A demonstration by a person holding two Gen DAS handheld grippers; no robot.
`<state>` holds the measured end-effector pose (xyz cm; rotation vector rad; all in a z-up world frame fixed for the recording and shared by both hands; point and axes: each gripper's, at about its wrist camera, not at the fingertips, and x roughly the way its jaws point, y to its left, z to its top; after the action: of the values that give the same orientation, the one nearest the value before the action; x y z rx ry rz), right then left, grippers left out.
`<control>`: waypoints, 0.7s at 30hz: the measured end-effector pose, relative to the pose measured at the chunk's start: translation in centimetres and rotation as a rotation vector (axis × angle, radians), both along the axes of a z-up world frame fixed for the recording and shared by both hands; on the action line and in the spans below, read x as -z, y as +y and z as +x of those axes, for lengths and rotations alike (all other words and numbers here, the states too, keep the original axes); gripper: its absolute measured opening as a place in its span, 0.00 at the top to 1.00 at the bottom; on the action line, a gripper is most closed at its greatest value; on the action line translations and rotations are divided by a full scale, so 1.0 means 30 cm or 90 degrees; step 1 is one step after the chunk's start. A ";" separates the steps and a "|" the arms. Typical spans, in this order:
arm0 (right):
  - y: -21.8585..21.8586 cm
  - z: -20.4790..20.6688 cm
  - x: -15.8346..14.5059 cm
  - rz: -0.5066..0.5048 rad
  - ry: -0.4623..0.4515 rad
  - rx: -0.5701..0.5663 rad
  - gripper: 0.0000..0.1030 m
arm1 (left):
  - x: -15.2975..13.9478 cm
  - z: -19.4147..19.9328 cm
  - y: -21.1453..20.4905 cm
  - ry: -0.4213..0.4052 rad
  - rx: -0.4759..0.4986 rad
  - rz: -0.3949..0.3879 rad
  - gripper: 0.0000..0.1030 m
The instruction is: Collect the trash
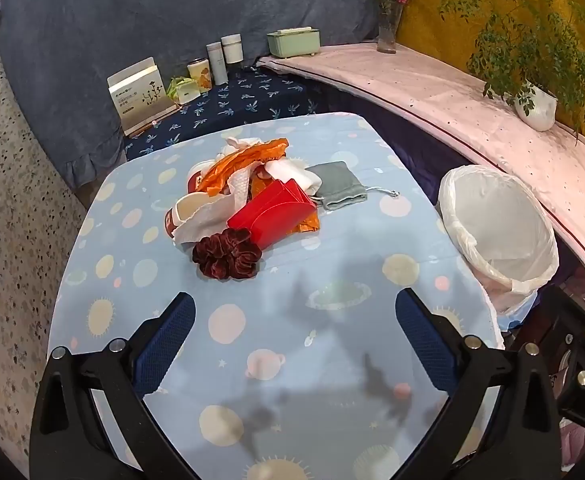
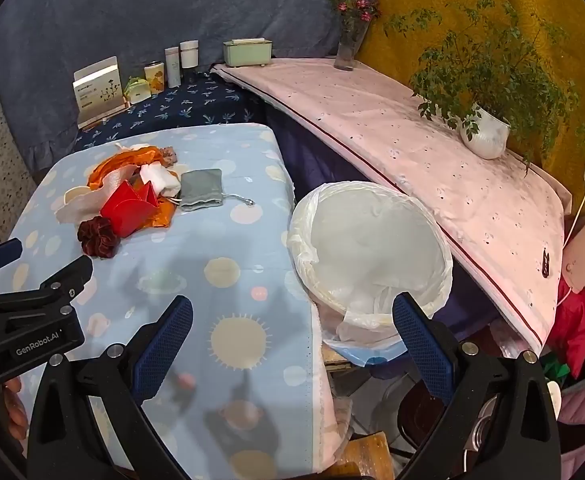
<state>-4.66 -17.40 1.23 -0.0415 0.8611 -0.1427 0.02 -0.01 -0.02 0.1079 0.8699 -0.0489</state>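
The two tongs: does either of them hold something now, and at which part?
Nothing is held. The left tongs and the right tongs both stand open above the table, with nothing between them.

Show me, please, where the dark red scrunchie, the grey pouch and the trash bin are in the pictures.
dark red scrunchie (image 1: 227,254), left wrist view, on its velvet folds.
grey pouch (image 1: 337,182), left wrist view, middle of the fabric.
trash bin (image 2: 376,236), right wrist view, on the white liner inside.
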 end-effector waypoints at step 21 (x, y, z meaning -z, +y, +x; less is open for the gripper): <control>-0.013 -0.008 -0.011 0.014 -0.005 0.004 0.07 | -0.012 0.002 -0.035 -0.008 -0.002 0.006 0.07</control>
<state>-4.89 -17.78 1.57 -0.0182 0.8543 -0.1394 0.07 -1.06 0.34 0.1151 0.8571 -0.0419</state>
